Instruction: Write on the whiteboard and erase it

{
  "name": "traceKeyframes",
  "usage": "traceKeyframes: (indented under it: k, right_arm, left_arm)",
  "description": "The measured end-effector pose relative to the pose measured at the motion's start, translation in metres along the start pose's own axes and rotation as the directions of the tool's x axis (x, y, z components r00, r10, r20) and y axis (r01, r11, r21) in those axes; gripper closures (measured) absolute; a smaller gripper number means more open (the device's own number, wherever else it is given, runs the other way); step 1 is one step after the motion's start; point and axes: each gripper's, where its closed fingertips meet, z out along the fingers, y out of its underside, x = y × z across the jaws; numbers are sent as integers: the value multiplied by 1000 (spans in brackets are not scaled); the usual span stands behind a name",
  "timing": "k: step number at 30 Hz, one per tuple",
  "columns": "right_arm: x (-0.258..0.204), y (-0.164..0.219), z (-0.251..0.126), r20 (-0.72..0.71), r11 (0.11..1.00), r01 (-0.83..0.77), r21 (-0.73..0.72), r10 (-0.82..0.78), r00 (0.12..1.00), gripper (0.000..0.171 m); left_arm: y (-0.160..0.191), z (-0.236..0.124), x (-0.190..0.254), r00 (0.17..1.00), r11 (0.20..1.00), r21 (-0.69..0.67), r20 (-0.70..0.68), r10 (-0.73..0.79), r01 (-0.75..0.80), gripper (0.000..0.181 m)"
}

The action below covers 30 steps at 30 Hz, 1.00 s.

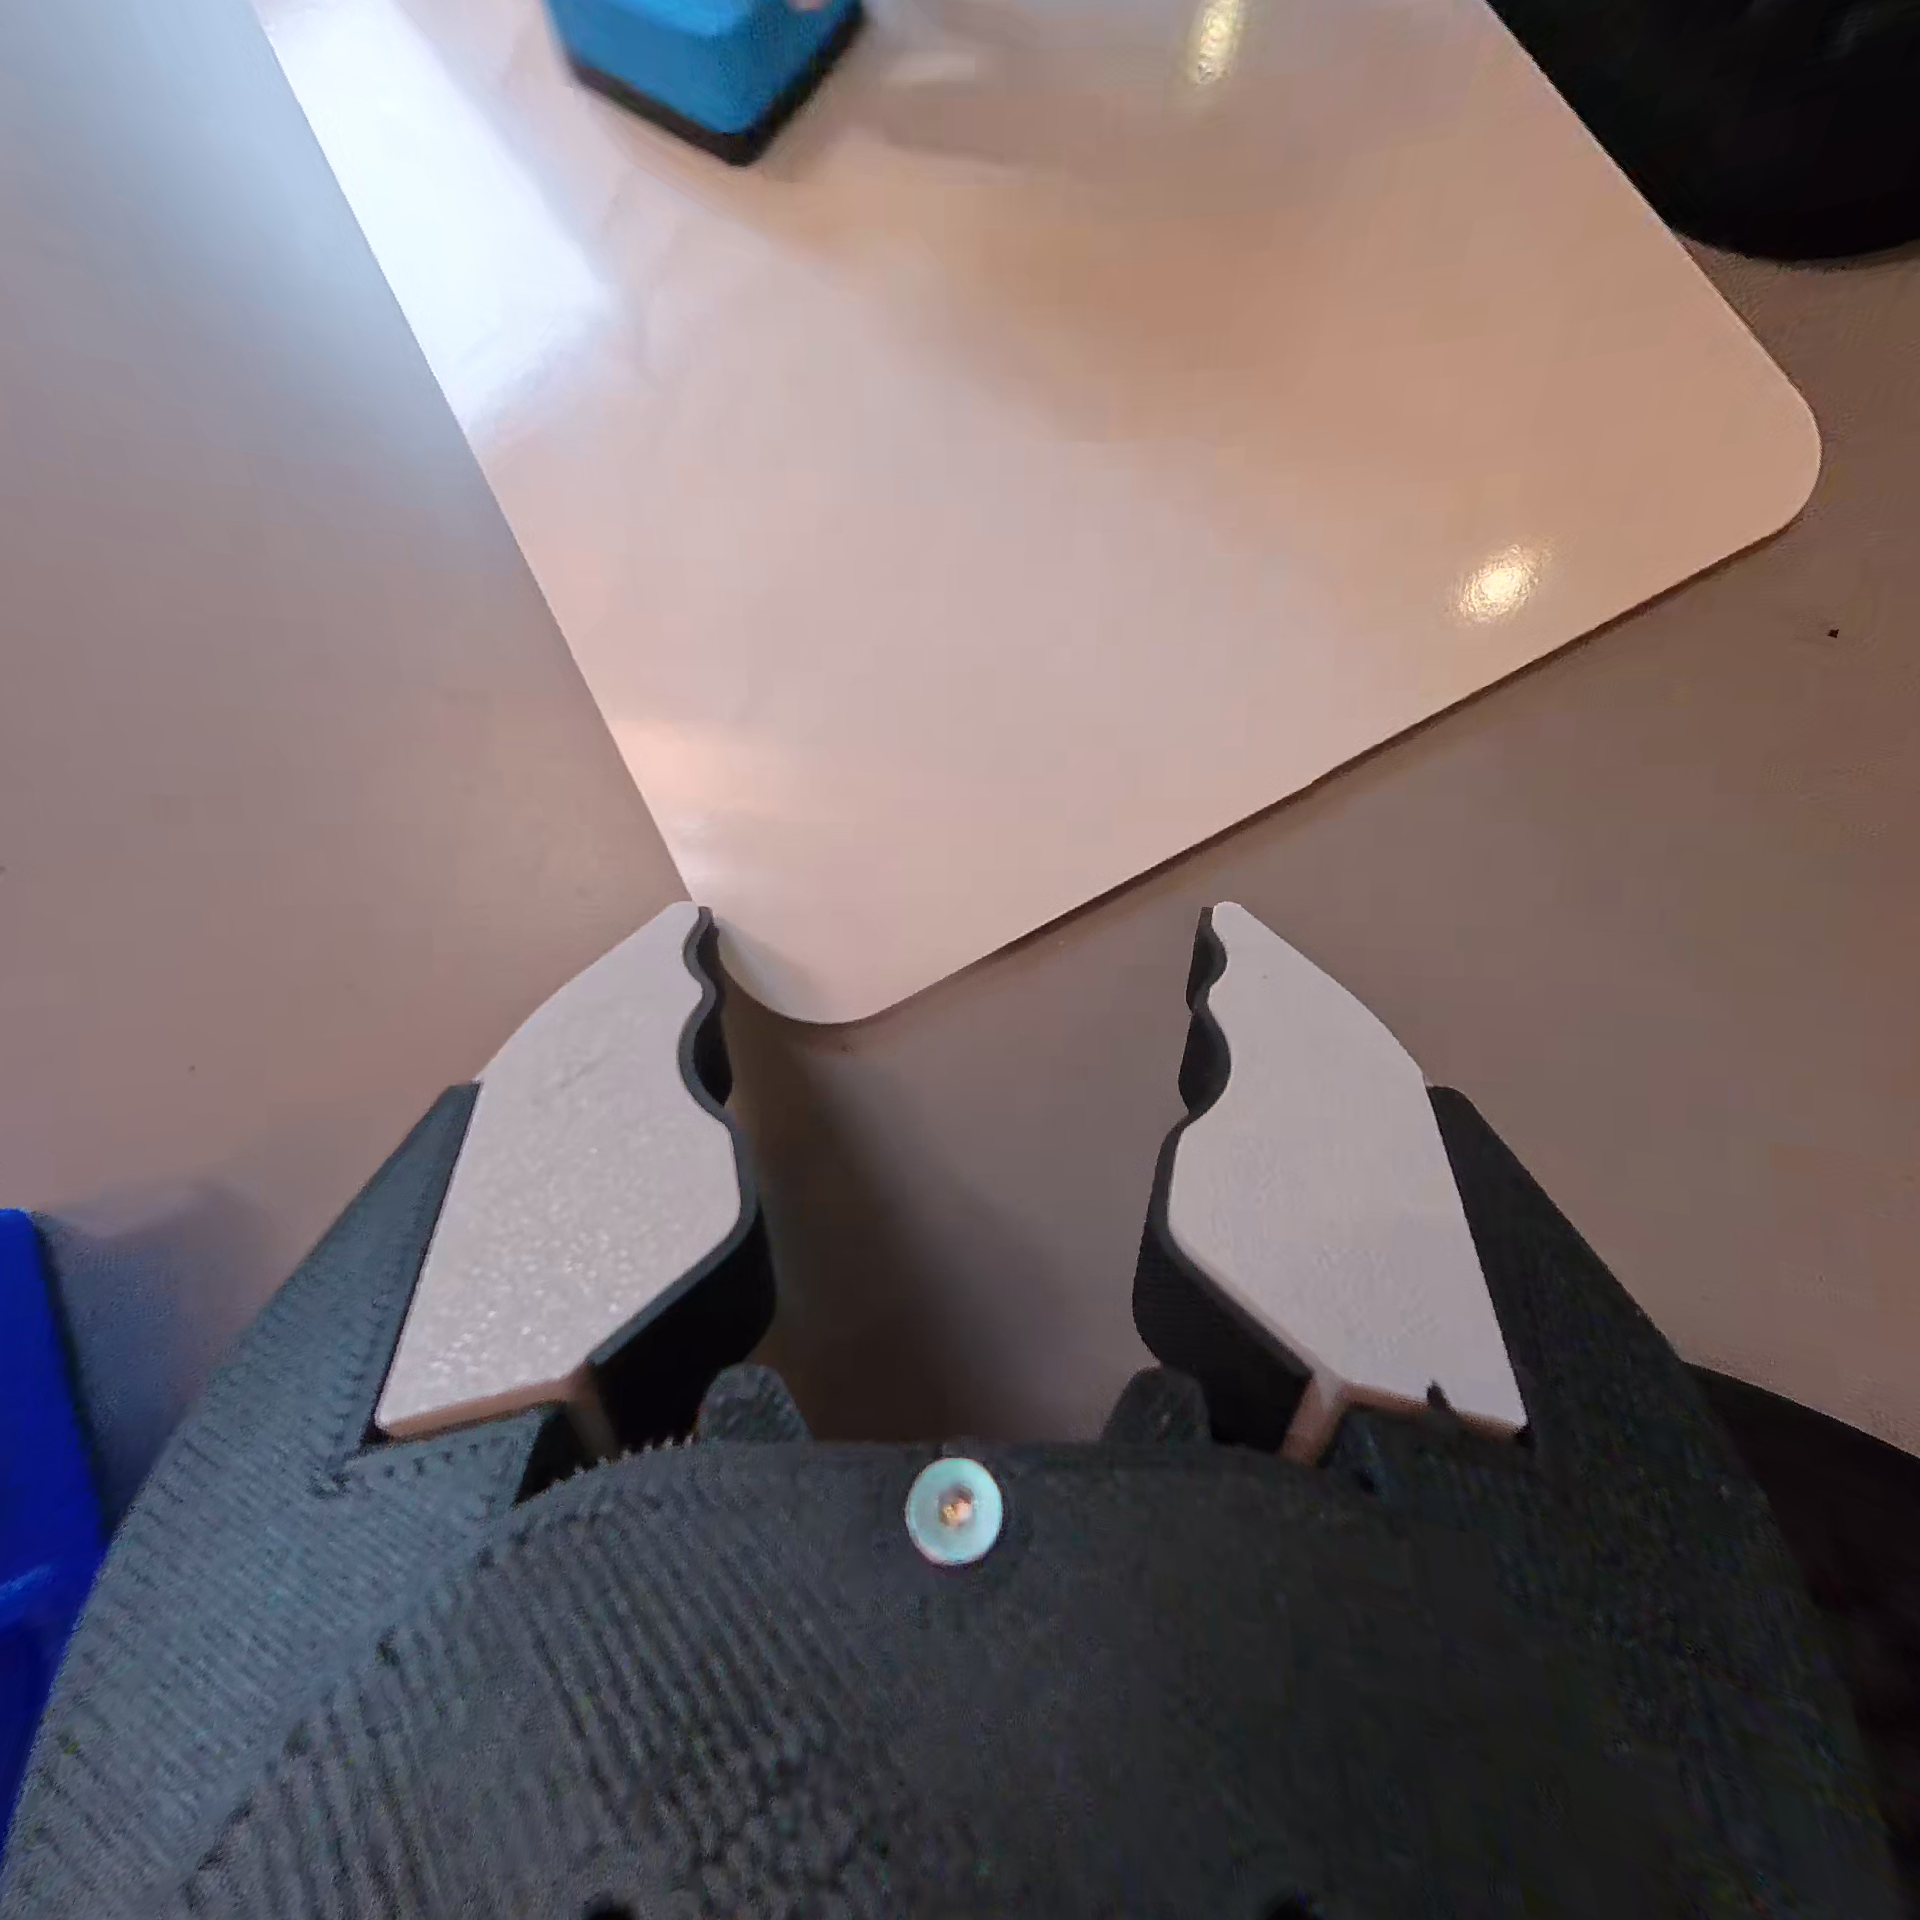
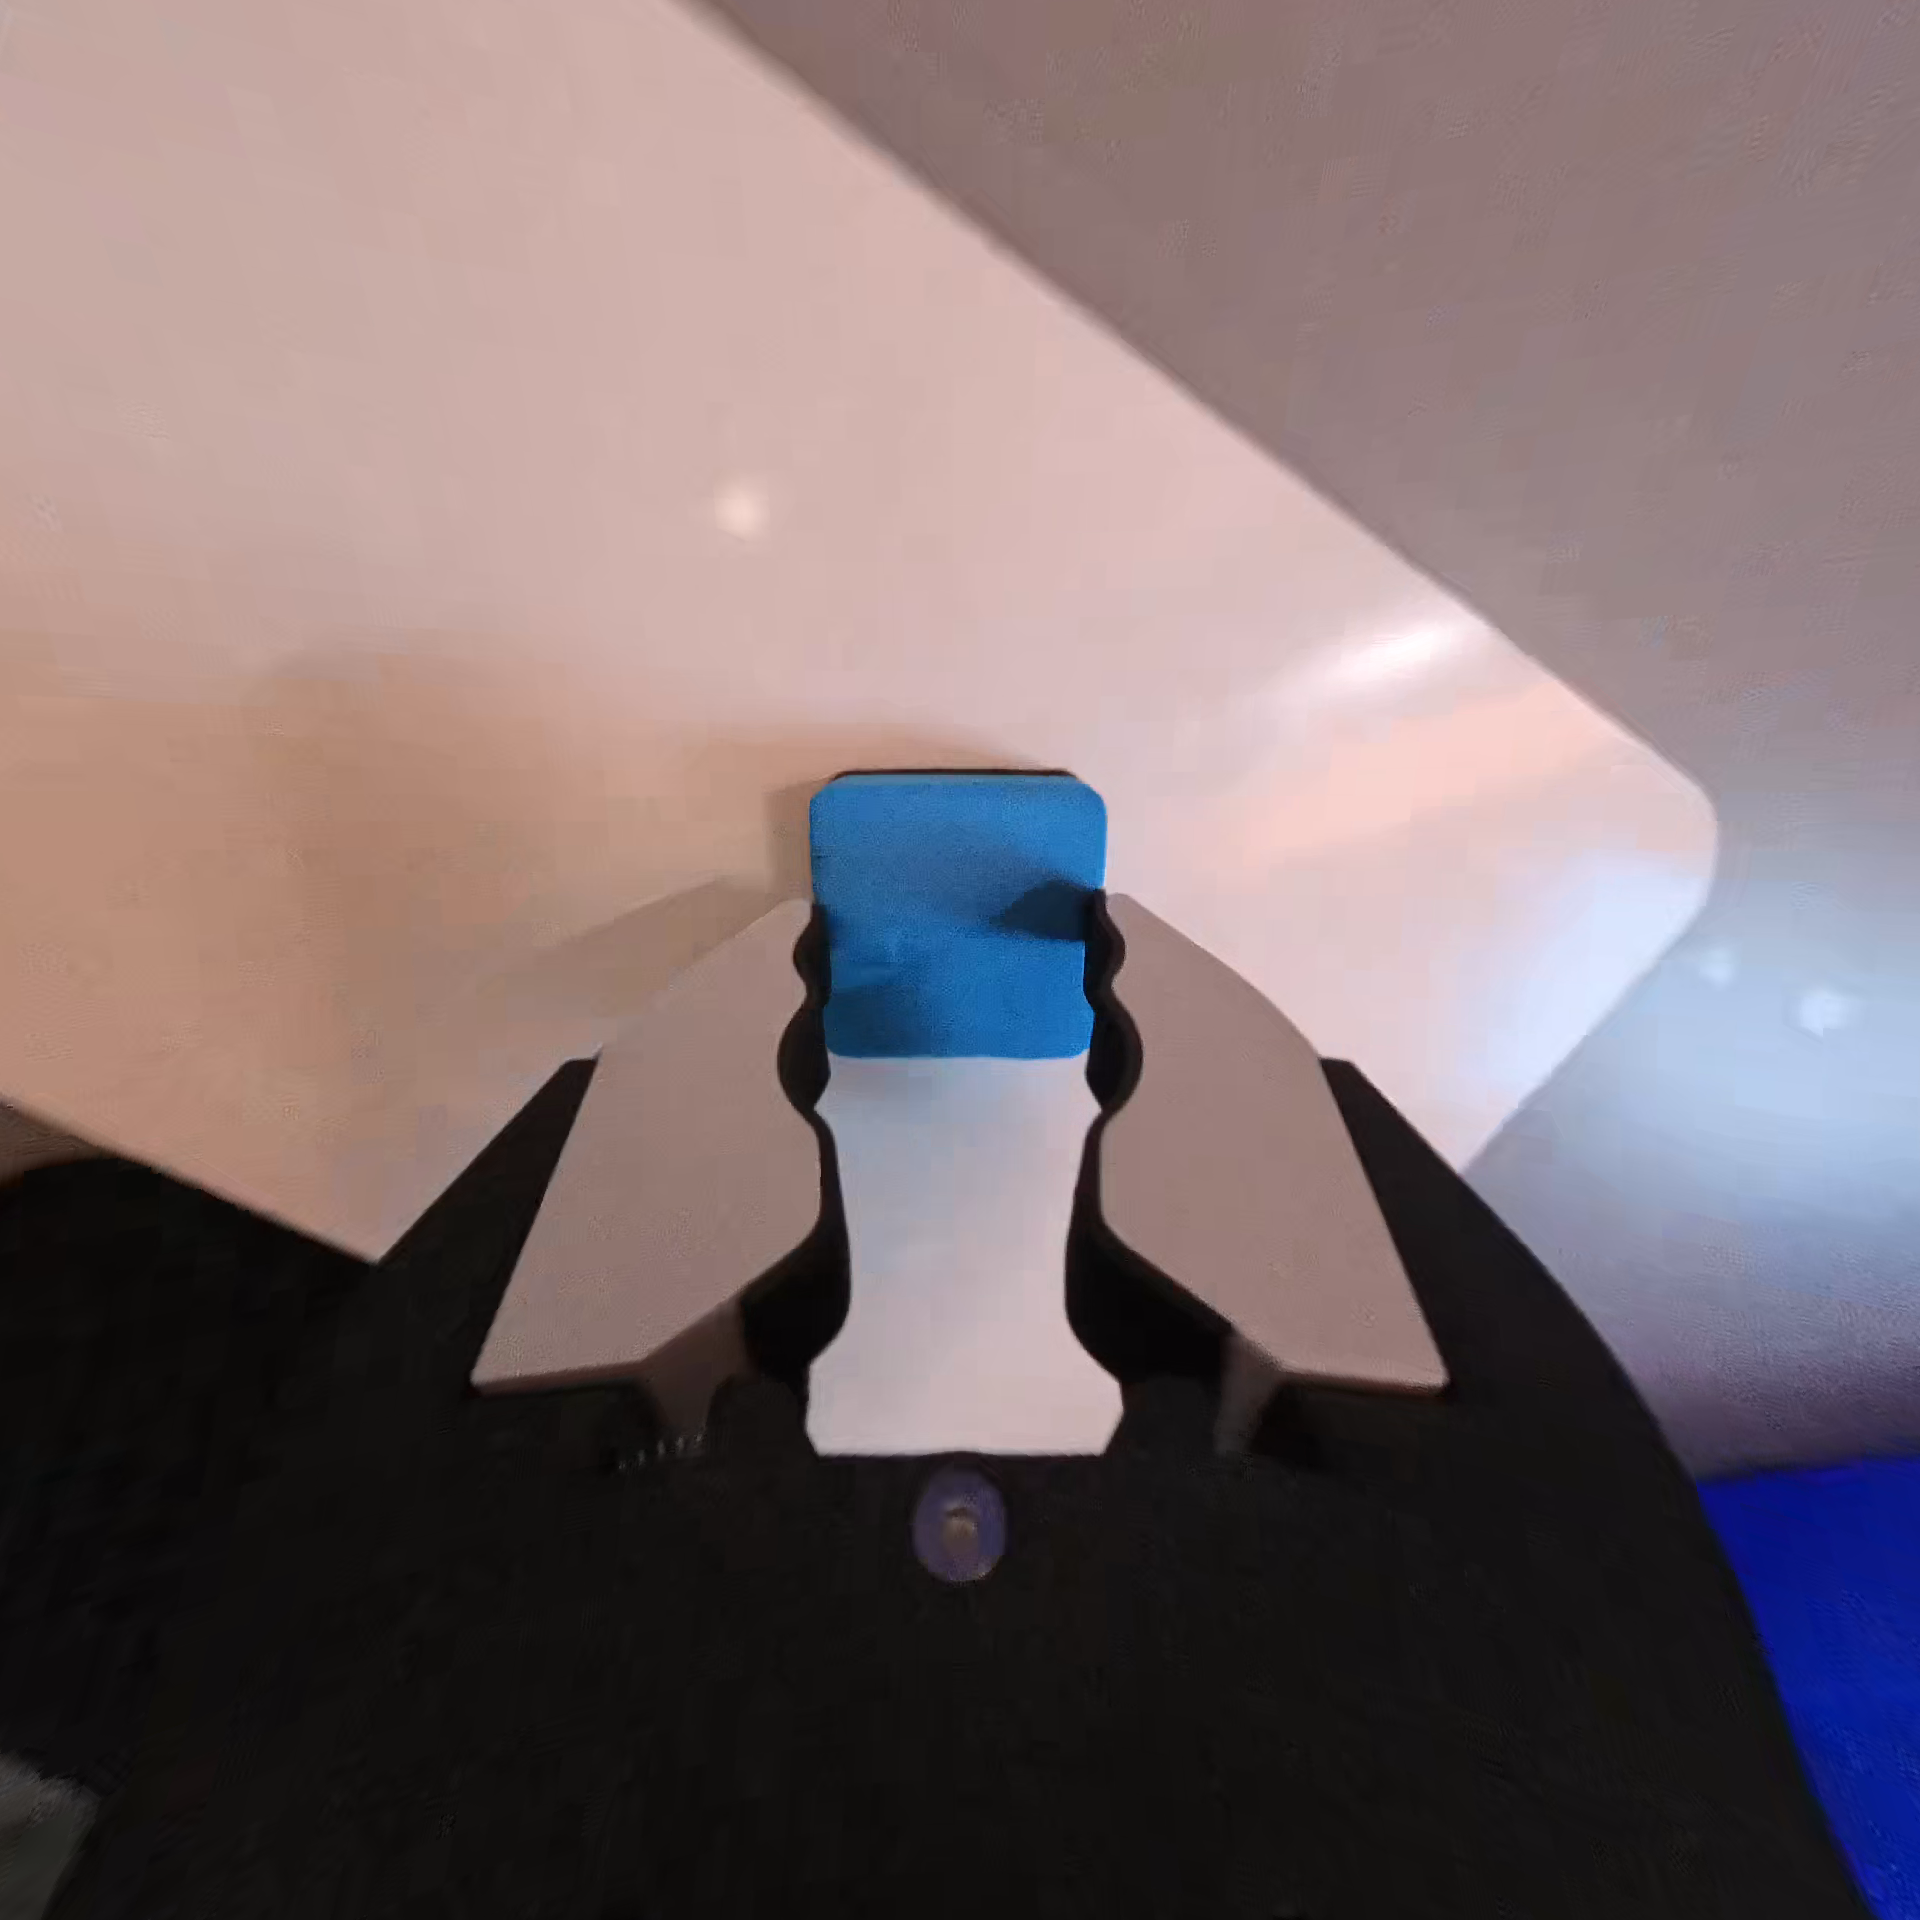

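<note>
- The whiteboard (image 1: 1039, 520) is seen in the left wrist view lying flat on a grey-brown table (image 1: 260, 623), turned at an angle so that one rounded corner points toward the camera
- No marks can be made out on its glossy surface; only bright reflections of lamps are shown there
- The left gripper (image 1: 956, 935) is held low over the table with its jaws spread wide and nothing between them
- The near corner of the board is framed between the two fingertips, the left fingertip (image 1: 675, 935) being just beside the board's edge; whether it touches cannot be told
- A blue eraser (image 1: 707, 62) with a dark underside is seen at the far end of the board, cut off by the top of the picture
- A blue object (image 1: 31, 1403) is partly visible at the lower left edge, and a dark shape (image 1: 1766, 125) at the upper right, neither identifiable

- In the right wrist view, which is blurred, the whiteboard (image 2: 416, 468) fills most of the picture, with the table (image 2: 1455, 208) beyond its edge
- The eraser (image 2: 956, 914) is clamped between the fingertips of the right gripper (image 2: 951, 935), the jaws being narrowed onto its two sides
- The eraser's dark face is turned toward the board and appears pressed against it
- A blue patch (image 2: 1829, 1662) is visible at the lower right
</note>
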Motion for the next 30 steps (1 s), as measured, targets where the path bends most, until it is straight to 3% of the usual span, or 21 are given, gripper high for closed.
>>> traceKeyframes:
  k: [2,5,7,8,11,14,16,20,27,30]
  right_arm:
    - [5,-22,7,0,998,-19,65,19,1000,124]
    - [-69,-53,15,78,980,174,101,-183,980,123]
    - [-110,-45,13,110,943,323,77,-330,937,123]
    - [-106,-36,10,101,939,341,53,-344,933,123]
    - [-16,1,-1,22,997,70,-16,-70,997,123]
    - [85,33,-10,-63,967,-253,14,254,965,123]
    - [112,28,-8,-78,946,-316,67,320,944,123]
    - [101,13,-4,-83,961,-265,79,272,959,123]
    - [53,113,-35,-98,939,-344,2,342,934,123]
    - [28,135,-42,-90,946,-323,-23,319,943,123]
  left_arm:
    - [0,0,0,1000,1000,0,1,-1,1,95]
    - [0,0,0,1000,1000,1,0,-1,1,95]
    - [0,0,0,1000,1000,5,-3,2,-2,95]
    - [0,0,1,1000,1000,6,-5,5,-5,96]
    - [0,0,1,1000,1000,7,-4,5,-5,96]
    - [0,0,1,1000,1000,7,-4,6,-6,96]
    - [0,0,1,1000,1000,6,-4,5,-5,96]
    - [0,0,1,1000,1000,8,-2,1,-1,96]
    - [0,0,1,1000,1000,7,-5,5,-5,96]
    - [0,0,1,1000,1000,7,-4,4,-4,96]
